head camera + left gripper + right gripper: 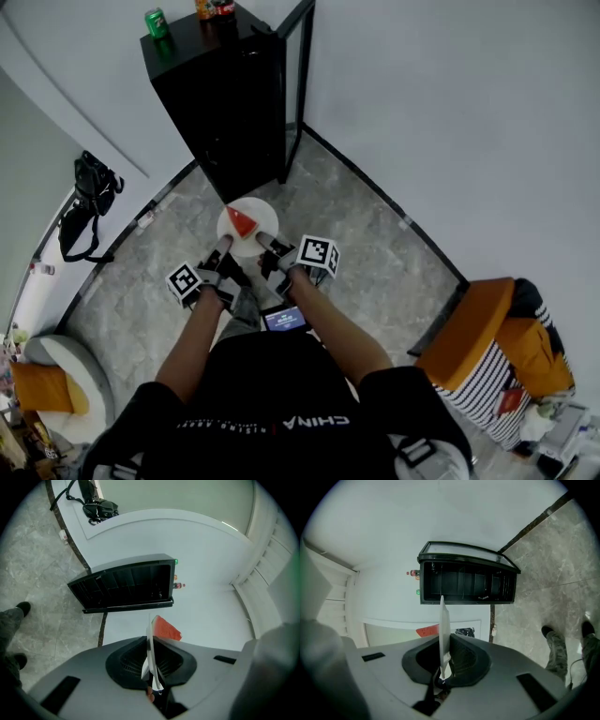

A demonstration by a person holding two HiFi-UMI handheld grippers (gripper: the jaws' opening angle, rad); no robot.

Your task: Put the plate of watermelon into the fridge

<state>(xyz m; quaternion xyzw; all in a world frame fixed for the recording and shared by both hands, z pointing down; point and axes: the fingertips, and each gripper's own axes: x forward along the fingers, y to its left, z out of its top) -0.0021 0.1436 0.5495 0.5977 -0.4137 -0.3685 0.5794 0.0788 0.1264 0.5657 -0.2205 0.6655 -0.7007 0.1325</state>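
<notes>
A black bag (89,199) sits off to my left. On my right, an orange cushion (473,328) lies against striped cloth (489,396). Grey stone floor (375,253) underfoot.

- The left forearm (192,342) and the right forearm (339,334) are held bare and stretched forward, side by side.
- The left gripper (223,246) is clamped on the plate (263,217) at its near left rim.
- The right gripper (265,240) is clamped on the near right rim.

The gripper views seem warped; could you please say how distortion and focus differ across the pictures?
Left gripper view: strong fisheye, dark corners, the fridge bowed. Right gripper view: the same, the plate edge sharp. Head view: milder bend, even light.
</notes>
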